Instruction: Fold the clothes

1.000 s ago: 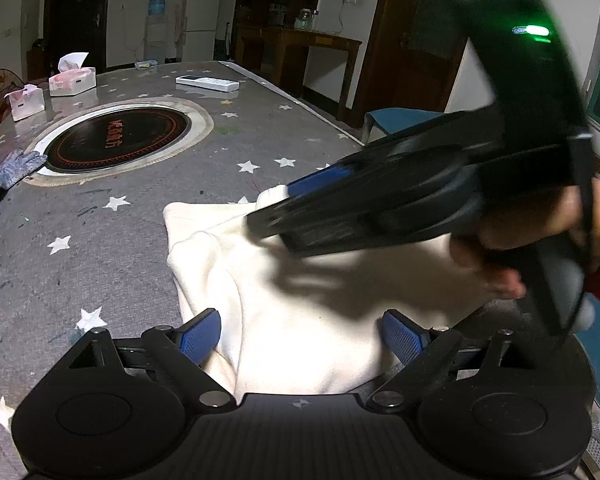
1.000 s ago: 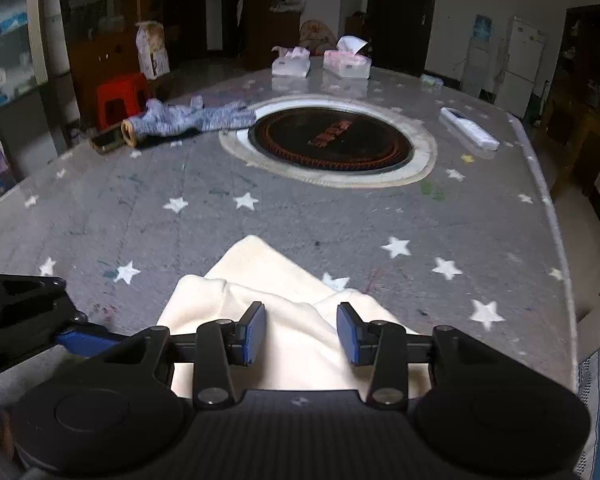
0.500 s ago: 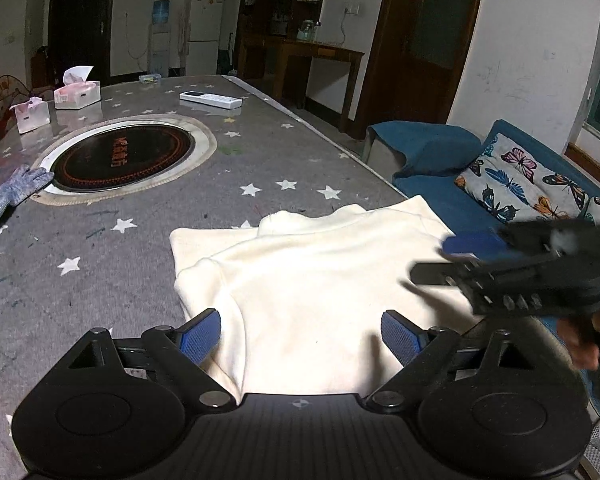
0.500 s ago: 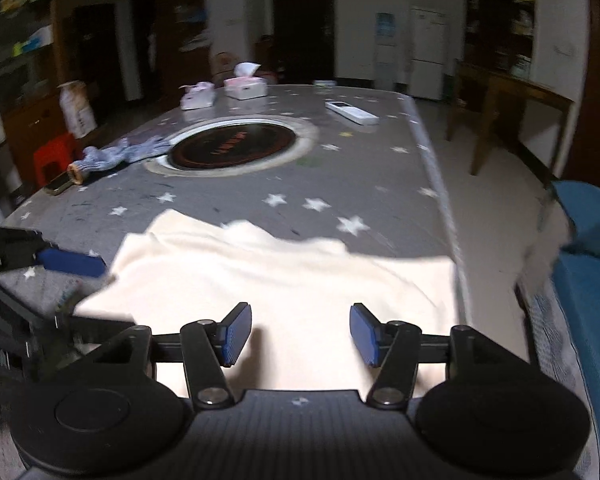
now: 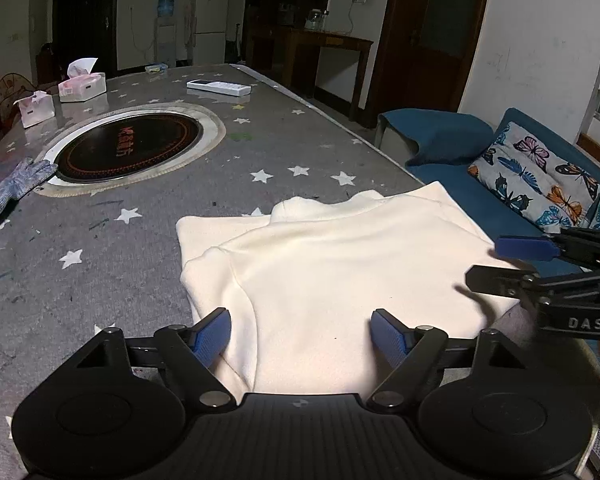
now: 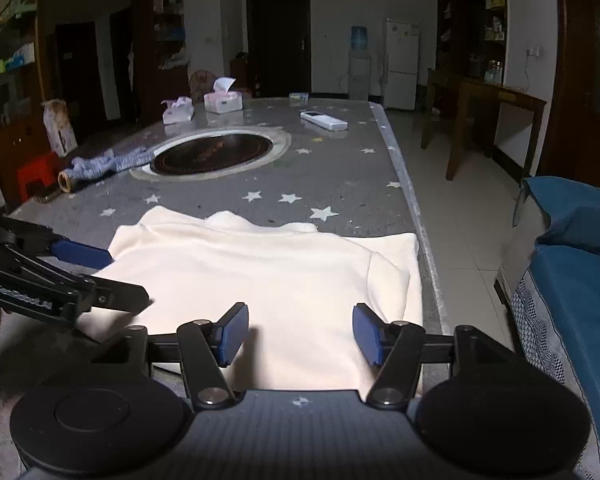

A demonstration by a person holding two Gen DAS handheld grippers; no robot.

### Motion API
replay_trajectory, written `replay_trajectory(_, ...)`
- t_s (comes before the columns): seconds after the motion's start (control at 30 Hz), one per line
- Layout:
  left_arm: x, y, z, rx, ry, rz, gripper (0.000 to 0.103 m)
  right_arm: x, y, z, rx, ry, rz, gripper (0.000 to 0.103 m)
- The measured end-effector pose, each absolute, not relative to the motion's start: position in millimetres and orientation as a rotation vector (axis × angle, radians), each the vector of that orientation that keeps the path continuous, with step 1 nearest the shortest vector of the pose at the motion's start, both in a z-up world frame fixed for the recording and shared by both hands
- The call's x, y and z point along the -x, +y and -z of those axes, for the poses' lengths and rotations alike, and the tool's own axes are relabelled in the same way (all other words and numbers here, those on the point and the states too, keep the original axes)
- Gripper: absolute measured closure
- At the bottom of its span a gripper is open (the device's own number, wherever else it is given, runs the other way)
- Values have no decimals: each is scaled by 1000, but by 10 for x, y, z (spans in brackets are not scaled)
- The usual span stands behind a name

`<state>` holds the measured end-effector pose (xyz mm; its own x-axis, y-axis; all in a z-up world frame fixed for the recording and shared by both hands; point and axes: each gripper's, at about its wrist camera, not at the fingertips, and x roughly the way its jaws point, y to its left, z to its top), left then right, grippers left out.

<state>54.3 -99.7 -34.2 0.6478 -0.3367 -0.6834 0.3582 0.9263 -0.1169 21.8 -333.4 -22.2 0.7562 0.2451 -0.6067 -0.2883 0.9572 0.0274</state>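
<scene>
Only in the left wrist view: butterfly cushion (image 5: 540, 180) on blue sofa (image 5: 452, 148); only in the right: red stool (image 6: 34, 174). Cream garment (image 5: 340, 272) folded flat at tabletop's (image 5: 140, 248) near edge, between left gripper (image 5: 302, 336), closing, and right gripper (image 6: 300, 334), opening, neither gripping. Beyond: round hotplate (image 5: 128, 148), remote (image 5: 219, 87), tissue boxes (image 5: 82, 86).

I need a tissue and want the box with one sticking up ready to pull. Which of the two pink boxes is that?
The larger, farther tissue box: a white tissue stands up from its top. The smaller pack beside it shows none standing.
</scene>
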Motion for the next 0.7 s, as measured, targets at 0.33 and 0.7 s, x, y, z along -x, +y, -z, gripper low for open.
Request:
replay_trajectory(0.33,-489,-985,309,-31,760,376,25,-144,-3332,212,59,649,-285,43)
replay_trajectory(0.7,-402,-880,315,-14,756,339,25,3,-3273,248,50,653,-283,43)
